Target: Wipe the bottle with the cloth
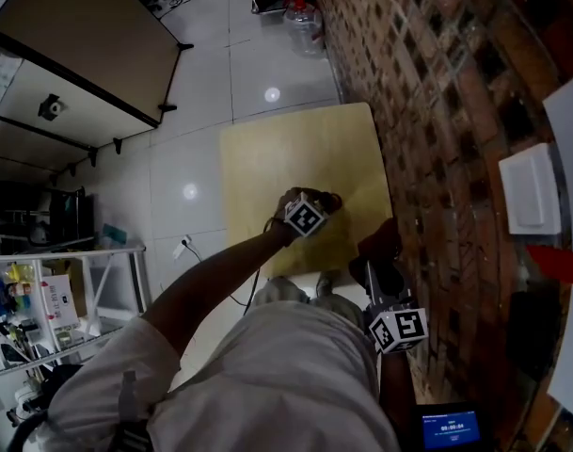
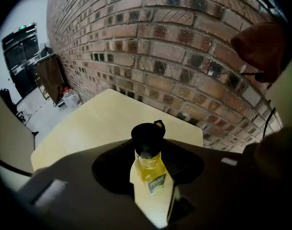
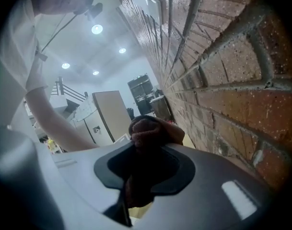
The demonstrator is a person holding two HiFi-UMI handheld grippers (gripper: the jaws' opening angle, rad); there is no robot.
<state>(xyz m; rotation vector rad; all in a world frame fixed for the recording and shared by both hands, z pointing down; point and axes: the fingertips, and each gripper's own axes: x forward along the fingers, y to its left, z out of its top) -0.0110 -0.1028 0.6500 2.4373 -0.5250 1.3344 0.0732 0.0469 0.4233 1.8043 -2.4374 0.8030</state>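
Left gripper view: left tongs (image 2: 150, 181) straddle the bottle (image 2: 148, 163) but aren't clamped on it; a thin strip of counter (image 2: 88, 128) shows on each side of it. Bottle is small with a black cap, yellow liquid and a label facing the camera. It stands upright on the pale yellow counter, which butts against the brick wall (image 2: 184, 56).

Right gripper view: right tongs (image 3: 146, 152) are clenched on the cloth (image 3: 148, 133), a dark reddish-brown wad bunched up above the tips.

Head view: bottle sits in the near part of the counter. Right tongs hold the cloth off to the right, close to the wall and clear of the bottle. No contact between cloth and bottle.
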